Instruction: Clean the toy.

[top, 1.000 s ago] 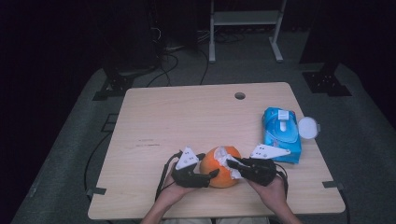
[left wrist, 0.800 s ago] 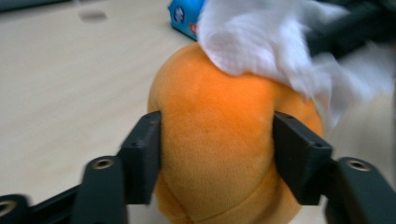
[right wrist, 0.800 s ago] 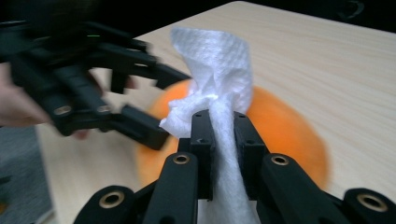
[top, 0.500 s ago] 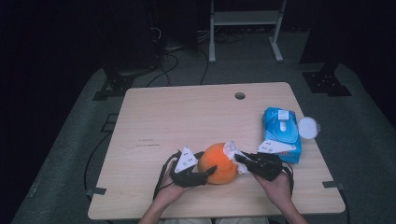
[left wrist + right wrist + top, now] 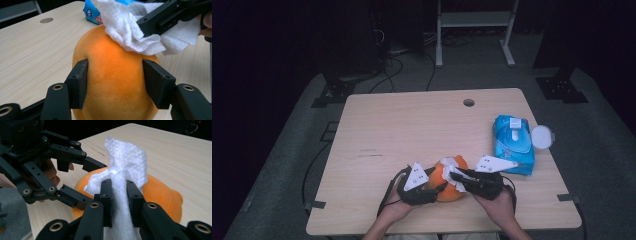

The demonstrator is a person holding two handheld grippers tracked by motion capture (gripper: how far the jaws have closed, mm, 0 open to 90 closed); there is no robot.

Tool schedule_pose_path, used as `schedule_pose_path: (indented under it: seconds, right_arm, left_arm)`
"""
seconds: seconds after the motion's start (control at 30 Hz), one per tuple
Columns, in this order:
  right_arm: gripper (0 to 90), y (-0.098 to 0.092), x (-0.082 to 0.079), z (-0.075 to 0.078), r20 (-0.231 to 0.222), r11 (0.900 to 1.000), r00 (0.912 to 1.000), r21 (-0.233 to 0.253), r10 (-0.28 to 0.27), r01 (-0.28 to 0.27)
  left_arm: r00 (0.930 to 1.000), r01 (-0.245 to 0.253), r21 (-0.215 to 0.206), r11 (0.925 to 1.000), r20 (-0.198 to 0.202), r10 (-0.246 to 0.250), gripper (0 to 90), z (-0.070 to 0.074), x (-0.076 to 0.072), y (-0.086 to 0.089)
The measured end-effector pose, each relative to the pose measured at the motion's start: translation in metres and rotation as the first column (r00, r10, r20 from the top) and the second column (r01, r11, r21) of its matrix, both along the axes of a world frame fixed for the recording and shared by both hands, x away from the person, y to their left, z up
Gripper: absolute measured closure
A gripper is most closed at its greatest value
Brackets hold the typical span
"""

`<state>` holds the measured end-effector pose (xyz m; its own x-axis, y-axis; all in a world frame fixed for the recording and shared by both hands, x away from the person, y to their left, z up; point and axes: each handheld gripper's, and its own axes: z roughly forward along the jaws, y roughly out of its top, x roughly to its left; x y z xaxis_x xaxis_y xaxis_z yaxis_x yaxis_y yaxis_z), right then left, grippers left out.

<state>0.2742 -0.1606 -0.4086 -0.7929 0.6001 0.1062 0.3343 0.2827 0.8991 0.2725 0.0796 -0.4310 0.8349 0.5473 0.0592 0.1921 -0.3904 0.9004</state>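
An orange plush fruit [image 5: 447, 182] sits near the table's front edge, also seen close up as the plush [image 5: 112, 77] and the plush [image 5: 160, 192]. My left gripper [image 5: 432, 186] is shut on it, the two pads [image 5: 80, 86] pressed on its sides. My right gripper [image 5: 458, 176] is shut on a white wet wipe [image 5: 122, 177], which lies against the top of the fruit. The wipe [image 5: 130, 30] drapes over the fruit's upper right side.
A blue pack of wet wipes [image 5: 513, 142] lies at the table's right side with its round white lid [image 5: 542, 136] flipped open. A cable hole [image 5: 469, 102] is near the back edge. Wooden tabletop [image 5: 402, 130] spreads to the left and back.
My right gripper with the wipe has shifted left and back across the top of the fruit. The left gripper keeps hold of the fruit in about the same place.
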Motion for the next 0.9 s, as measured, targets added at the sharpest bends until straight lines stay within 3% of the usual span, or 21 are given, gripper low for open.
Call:
schedule_pose_path:
  seconds: [0.13, 0.2, 0.33, 0.43, 0.47, 0.5, 0.53, 0.57, 0.6, 0.67, 0.7, 0.77, 0.8, 0.83, 0.9]
  right_arm:
    - [69.3, 0.004, -0.002, 0.0, 0.021, 1.0, 0.9997, -0.027, -0.008, 0.009]
    - [64.3, 0.005, -0.003, -0.001, 0.021, 1.0, 0.9998, -0.018, -0.004, 0.004]
    - [62.4, 0.007, -0.004, -0.001, 0.037, 1.0, 0.9993, -0.023, -0.008, 0.009]
    - [64.7, 0.007, -0.002, -0.002, 0.029, 1.0, 0.9995, -0.013, -0.016, 0.016]
    - [75.5, 0.007, -0.002, -0.005, 0.031, 0.999, 0.9989, -0.023, -0.035, 0.036]
    - [75.5, 0.007, -0.002, -0.005, 0.031, 0.999, 0.9989, -0.023, -0.035, 0.036]
    - [79.2, 0.006, 0.0, -0.007, 0.016, 0.999, 0.9993, -0.029, -0.035, 0.035]
    - [79.2, 0.006, 0.0, -0.007, 0.016, 0.999, 0.9993, -0.029, -0.035, 0.035]
    - [79.8, 0.005, 0.001, -0.007, 0.006, 0.999, 0.9994, -0.023, -0.035, 0.035]
    - [80.2, 0.002, 0.002, -0.005, 0.0, 0.999, 0.9992, -0.023, -0.039, 0.039]
    - [80.2, 0.001, 0.001, -0.005, -0.001, 0.999, 0.9993, -0.02, -0.037, 0.037]
    - [80.3, 0.007, -0.004, -0.004, 0.008, 1.0, 0.9999, -0.021, -0.01, 0.01]
    - [80.4, 0.011, -0.006, -0.003, 0.024, 0.999, 0.9997, -0.036, 0.009, -0.008]
    - [80.4, 0.011, -0.006, -0.003, 0.024, 0.999, 0.9997, -0.036, 0.009, -0.008]
    - [80.5, 0.014, -0.008, -0.003, 0.048, 0.998, 0.9988, -0.064, 0.007, -0.004]
  left_arm:
    - [0.9999, 0.009, 0.017, 0.9998, 0.014, -0.009, 41.2, 0.0, -0.001, -0.002]
    - [0.9996, 0.015, 0.027, 0.9995, 0.023, -0.016, 41.2, 0.0, -0.003, -0.005]
    - [0.9984, 0.023, 0.052, 0.9984, 0.051, -0.026, 41.5, 0.001, -0.006, -0.008]
    - [0.9983, 0.02, 0.055, 0.9983, 0.053, -0.023, 41.2, 0.0, -0.007, -0.009]
    - [0.9983, 0.025, 0.055, 0.9982, 0.051, -0.028, 37.6, 0.001, -0.007, -0.009]
    - [0.9983, 0.025, 0.055, 0.9982, 0.051, -0.028, 33.4, 0.001, -0.007, -0.009]
    - [0.9997, 0.021, 0.028, 0.9994, 0.015, -0.022, 27.9, 0.004, -0.002, -0.006]
    - [0.9997, 0.021, 0.028, 0.9994, 0.015, -0.022, 23.2, 0.004, -0.002, -0.006]
    - [0.9999, 0.013, -0.002, 0.9999, -0.011, -0.013, 23.2, 0.006, 0.001, -0.004]
    - [0.997, -0.033, -0.059, 0.9977, -0.072, 0.029, 17.3, 0.007, 0.008, 0.002]
    - [0.9941, -0.054, -0.071, 0.996, -0.098, 0.047, 13.4, 0.006, 0.011, 0.003]
    - [0.9765, -0.068, -0.105, 0.9922, -0.211, 0.044, 12.9, -0.001, 0.02, 0.003]
    - [0.9763, -0.032, -0.09, 0.9955, -0.216, 0.012, 17.0, -0.006, 0.019, 0.001]
    - [0.9763, -0.032, -0.09, 0.9955, -0.216, 0.012, 25.3, -0.006, 0.019, 0.001]
    - [0.9896, -0.016, -0.041, 0.999, -0.143, 0.01, 30.6, -0.002, 0.013, 0.0]
